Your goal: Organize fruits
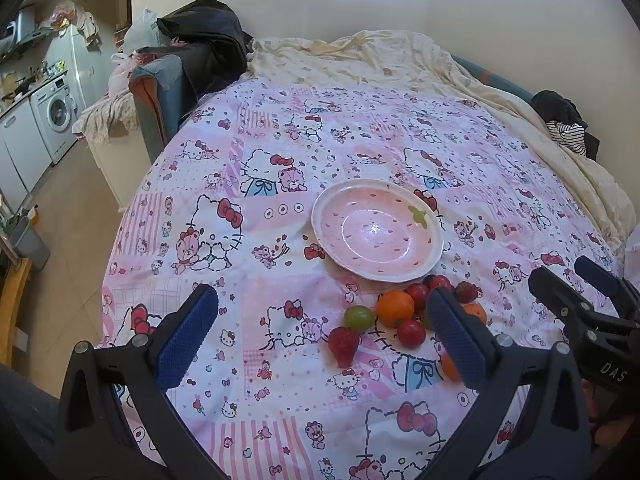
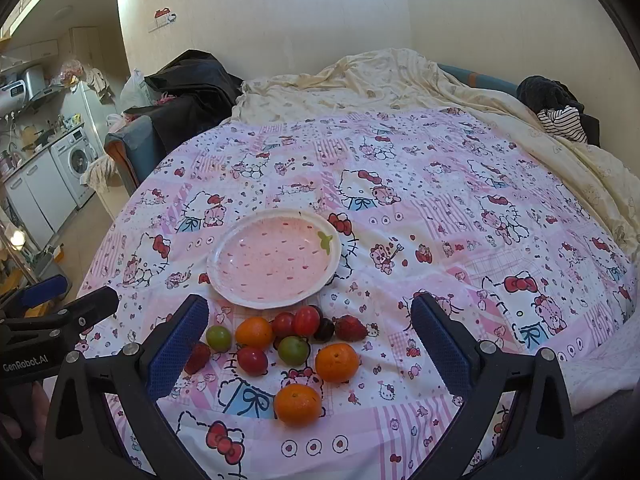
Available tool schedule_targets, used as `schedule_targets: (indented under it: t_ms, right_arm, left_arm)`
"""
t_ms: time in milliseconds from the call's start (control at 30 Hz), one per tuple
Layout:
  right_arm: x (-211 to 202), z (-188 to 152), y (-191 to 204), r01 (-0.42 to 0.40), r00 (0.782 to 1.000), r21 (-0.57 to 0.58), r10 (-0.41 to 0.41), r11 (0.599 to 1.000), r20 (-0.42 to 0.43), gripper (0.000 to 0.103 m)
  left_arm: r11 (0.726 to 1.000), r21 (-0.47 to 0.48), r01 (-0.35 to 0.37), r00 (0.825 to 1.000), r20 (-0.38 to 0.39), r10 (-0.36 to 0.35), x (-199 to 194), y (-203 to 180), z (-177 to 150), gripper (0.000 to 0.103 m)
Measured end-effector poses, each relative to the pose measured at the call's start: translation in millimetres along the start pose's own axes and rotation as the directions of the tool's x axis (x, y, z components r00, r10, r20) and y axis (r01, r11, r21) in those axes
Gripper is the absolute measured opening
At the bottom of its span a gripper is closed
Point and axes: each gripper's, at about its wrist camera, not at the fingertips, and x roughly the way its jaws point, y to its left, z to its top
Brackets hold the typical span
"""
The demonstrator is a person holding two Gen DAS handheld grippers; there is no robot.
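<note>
While both your grippers stood wide open and empty, the small orange mandarin (image 2: 297, 404) lay directly ahead of your right gripper (image 2: 308, 344), nearer than your left gripper (image 1: 320, 332).

2 tongs side by side, left (image 1: 320, 320) and right (image 2: 310, 338), jaws spread wide.

right gripper (image 2: 310, 344) spread wide, holding nothing, above fruit cluster on patterned bedspread (image 2: 440, 208). three oranges (image 2: 337, 362), two green grapes (image 2: 293, 350), red tomatoes (image 2: 252, 360), strawberries (image 2: 351, 328) just beside pink plate (image 2: 276, 258).
</note>
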Motion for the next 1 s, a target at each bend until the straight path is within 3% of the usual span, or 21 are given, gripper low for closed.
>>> schedule_targets:
  t_ms: [1000]
  right_arm:
    - [-3.5, 2.3, -1.0, 0.002, 1.000, 0.001, -0.002, 1.000, 0.007, 0.103]
  left_arm:
    - [1.000, 0.000, 0.001, 1.000, 0.000, -0.001, -0.5, 1.3, 1.3, 0.103]
